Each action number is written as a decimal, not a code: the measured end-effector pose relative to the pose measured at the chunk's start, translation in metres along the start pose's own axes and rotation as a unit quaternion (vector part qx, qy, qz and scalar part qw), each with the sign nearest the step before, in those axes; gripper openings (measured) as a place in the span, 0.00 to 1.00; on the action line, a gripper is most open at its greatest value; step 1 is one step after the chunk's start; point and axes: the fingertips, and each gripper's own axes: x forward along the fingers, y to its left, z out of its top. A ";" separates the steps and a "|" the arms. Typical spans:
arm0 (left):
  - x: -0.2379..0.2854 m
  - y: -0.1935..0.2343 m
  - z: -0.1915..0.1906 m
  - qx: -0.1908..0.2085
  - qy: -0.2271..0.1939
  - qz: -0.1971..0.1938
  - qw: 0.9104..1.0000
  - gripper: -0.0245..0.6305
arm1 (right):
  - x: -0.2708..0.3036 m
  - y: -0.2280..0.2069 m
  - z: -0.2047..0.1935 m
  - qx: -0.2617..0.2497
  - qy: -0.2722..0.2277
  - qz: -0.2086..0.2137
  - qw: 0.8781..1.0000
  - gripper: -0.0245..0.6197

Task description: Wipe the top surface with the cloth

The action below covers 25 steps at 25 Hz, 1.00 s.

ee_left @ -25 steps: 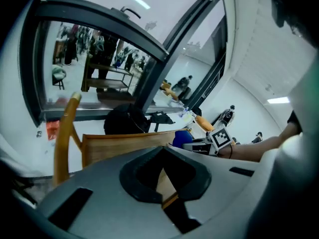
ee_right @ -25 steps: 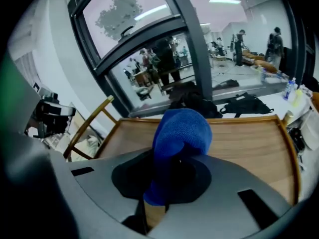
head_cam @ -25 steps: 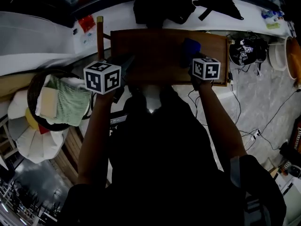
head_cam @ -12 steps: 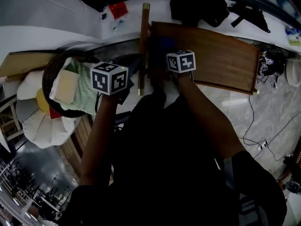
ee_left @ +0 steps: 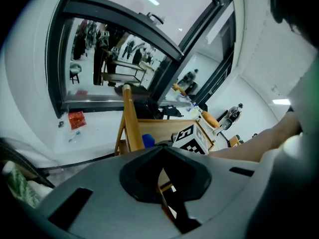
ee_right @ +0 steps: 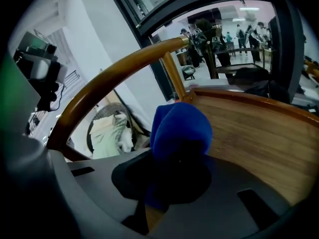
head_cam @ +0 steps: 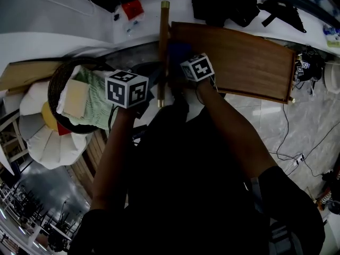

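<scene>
Right gripper (ee_right: 169,185) jaws clamped on balled blue cloth (ee_right: 180,126), set at wooden table's (head_cam: 244,62) left end for wiping. Left gripper (ee_left: 163,183) jaws closed, empty, held clear.

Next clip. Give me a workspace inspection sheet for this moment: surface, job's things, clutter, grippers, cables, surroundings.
Surface: wooden top, bare except at its left end.
Job's things: blue cloth, bunched, over the top's left end.
Clutter: basket of folded cloths at left; black bags on the white ledge beyond.
Grippers: right gripper shut on the blue cloth; left gripper shut, empty, off the top.
Cables: cables loose on the floor at right.
Surroundings: large window.
</scene>
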 end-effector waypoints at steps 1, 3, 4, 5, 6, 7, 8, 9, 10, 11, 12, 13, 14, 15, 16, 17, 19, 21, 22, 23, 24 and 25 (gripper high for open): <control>0.005 -0.005 0.003 0.001 0.000 -0.003 1.000 0.05 | -0.005 -0.004 -0.003 0.000 0.003 -0.003 1.000 0.14; 0.017 -0.016 0.010 0.004 0.002 -0.010 1.000 0.05 | -0.014 -0.017 -0.011 0.004 0.006 -0.011 1.000 0.14; 0.023 -0.022 0.014 0.007 0.002 -0.013 1.000 0.05 | -0.019 -0.026 -0.015 0.005 0.006 -0.016 1.000 0.14; 0.030 -0.029 0.017 0.009 0.003 -0.016 1.000 0.05 | -0.025 -0.036 -0.020 0.006 0.007 -0.022 1.000 0.14; 0.038 -0.036 0.020 0.010 0.004 -0.019 1.000 0.05 | -0.033 -0.046 -0.024 0.010 0.009 -0.027 1.000 0.14; 0.045 -0.044 0.023 0.010 0.005 -0.022 1.000 0.05 | -0.043 -0.055 -0.029 0.015 0.010 -0.031 0.999 0.14; 0.053 -0.052 0.025 0.009 0.005 -0.025 1.000 0.05 | -0.054 -0.065 -0.035 0.021 0.012 -0.034 0.999 0.14; 0.061 -0.061 0.026 0.009 0.006 -0.028 1.000 0.05 | -0.065 -0.075 -0.040 0.026 0.011 -0.037 0.999 0.14; 0.070 -0.071 0.028 0.009 0.008 -0.032 0.999 0.05 | -0.075 -0.087 -0.047 0.030 0.010 -0.042 0.999 0.14; 0.079 -0.080 0.029 0.011 0.011 -0.036 0.999 0.05 | -0.086 -0.100 -0.055 0.034 0.010 -0.048 0.998 0.14; 0.089 -0.089 0.031 0.012 0.014 -0.041 0.999 0.05 | -0.097 -0.113 -0.062 0.038 0.010 -0.054 0.998 0.14; 0.099 -0.098 0.032 0.014 0.016 -0.045 0.999 0.05 | -0.108 -0.126 -0.069 0.040 0.010 -0.060 0.997 0.14; 0.109 -0.107 0.034 0.017 0.018 -0.049 0.998 0.05 | -0.119 -0.138 -0.075 0.043 0.009 -0.065 0.997 0.14; 0.119 -0.116 0.036 0.019 0.019 -0.053 0.998 0.05 | -0.130 -0.149 -0.081 0.046 0.008 -0.070 0.996 0.14; 0.129 -0.126 0.038 0.022 0.021 -0.058 0.998 0.05 | -0.142 -0.160 -0.087 0.049 0.007 -0.076 0.996 0.14; 0.139 -0.137 0.040 0.025 0.023 -0.063 0.997 0.05 | -0.153 -0.171 -0.094 0.053 0.007 -0.081 0.995 0.14; 0.158 -0.157 0.043 0.031 0.026 -0.073 0.997 0.05 | -0.175 -0.192 -0.106 0.060 0.005 -0.090 0.994 0.14; 0.176 -0.176 0.047 0.036 0.028 -0.082 0.996 0.05 | -0.198 -0.209 -0.112 0.066 0.001 -0.097 0.993 0.14; 0.185 -0.184 0.049 0.038 0.029 -0.086 0.995 0.05 | -0.209 -0.217 -0.115 0.069 -0.001 -0.100 0.993 0.14; 0.192 -0.193 0.051 0.040 0.029 -0.090 0.995 0.05 | -0.219 -0.226 -0.120 0.072 -0.002 -0.105 0.992 0.14; 0.200 -0.201 0.052 0.042 0.029 -0.093 0.994 0.05 | -0.228 -0.235 -0.125 0.074 -0.001 -0.111 0.991 0.14; 0.206 -0.208 0.054 0.044 0.029 -0.097 0.994 0.05 | -0.238 -0.244 -0.130 0.077 -0.001 -0.118 0.990 0.14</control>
